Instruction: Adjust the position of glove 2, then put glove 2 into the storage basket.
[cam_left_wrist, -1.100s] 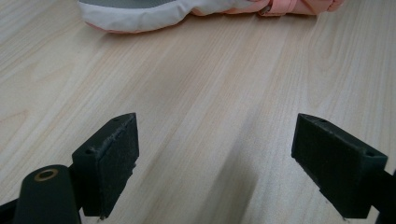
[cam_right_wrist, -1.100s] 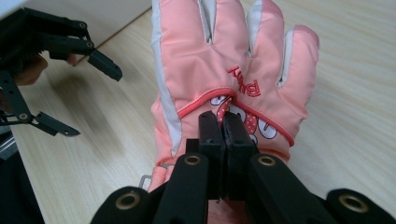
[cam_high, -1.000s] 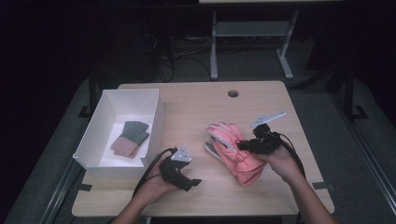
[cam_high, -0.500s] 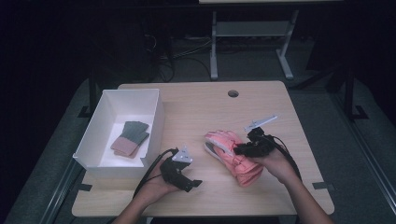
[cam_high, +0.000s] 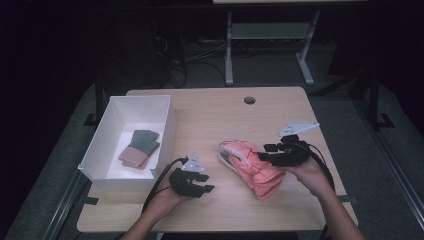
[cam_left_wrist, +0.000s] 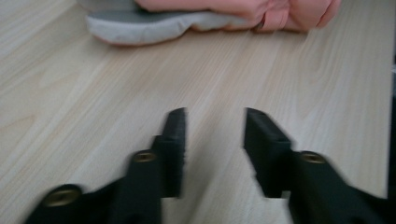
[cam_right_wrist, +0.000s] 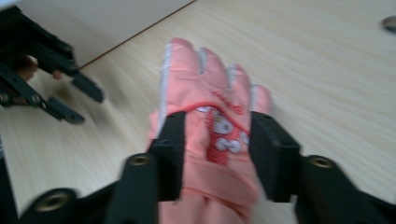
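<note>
pink glove (cam_high: 252, 167) lies on the table (cam_high: 220, 115), at 3 o'clock of the left gripper (cam_high: 200, 186). right gripper (cam_high: 267, 152) straddles its cuff, jaws just opening, not pinching. left jaws just closing, part open, nothing between.

Overhead view, two close gripper views

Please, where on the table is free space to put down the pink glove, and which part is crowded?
The table is bare between the white box and the cable hole, and along its far edge. The near edge below the pink glove is free too. It is crowded between the left hand-held gripper and the right hand-held gripper.
</note>
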